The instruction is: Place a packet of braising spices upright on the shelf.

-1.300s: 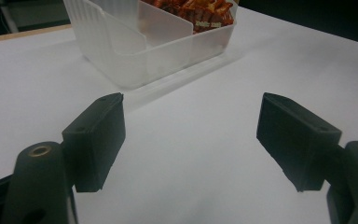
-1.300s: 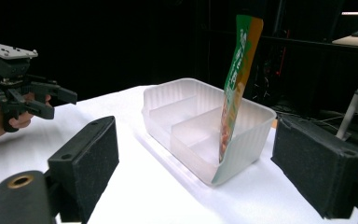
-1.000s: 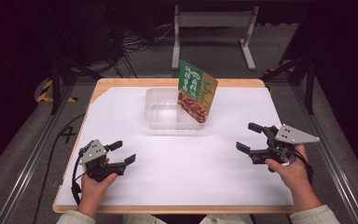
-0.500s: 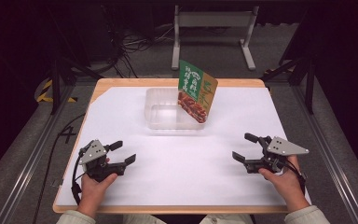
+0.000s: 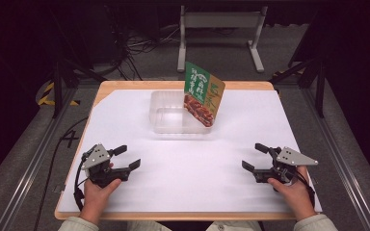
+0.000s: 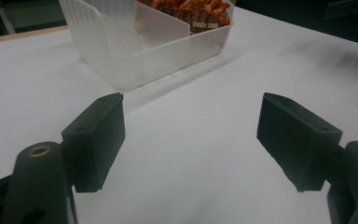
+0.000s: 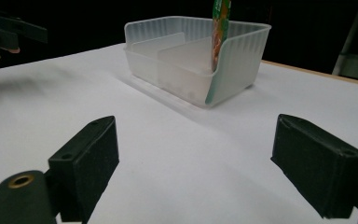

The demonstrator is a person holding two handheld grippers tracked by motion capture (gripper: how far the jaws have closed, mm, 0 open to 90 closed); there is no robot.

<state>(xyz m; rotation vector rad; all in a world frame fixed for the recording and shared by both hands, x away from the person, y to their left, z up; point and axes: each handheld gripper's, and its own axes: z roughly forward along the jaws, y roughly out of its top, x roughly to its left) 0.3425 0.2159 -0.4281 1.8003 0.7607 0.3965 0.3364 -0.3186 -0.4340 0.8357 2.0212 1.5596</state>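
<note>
Right now you hold both tools low over the white sheet (image 5: 188, 192), well apart from the work: your left gripper (image 5: 125, 158) sits at the lower left of the high view, your right gripper (image 5: 254, 157) at the lower right, each with jaws spread wide and nothing between them. That looks like a resting stance, hands parked clear on either side. Near the upper centre of the frame stands the clear plastic bin (image 5: 166, 126), and the green food packet (image 5: 202, 94) leans tilted in its right-hand part, propped by the wall so it stays on edge. From the right gripper view you see the packet edge-on behind the bin's divider; the compartment beside it looks bare.
</note>
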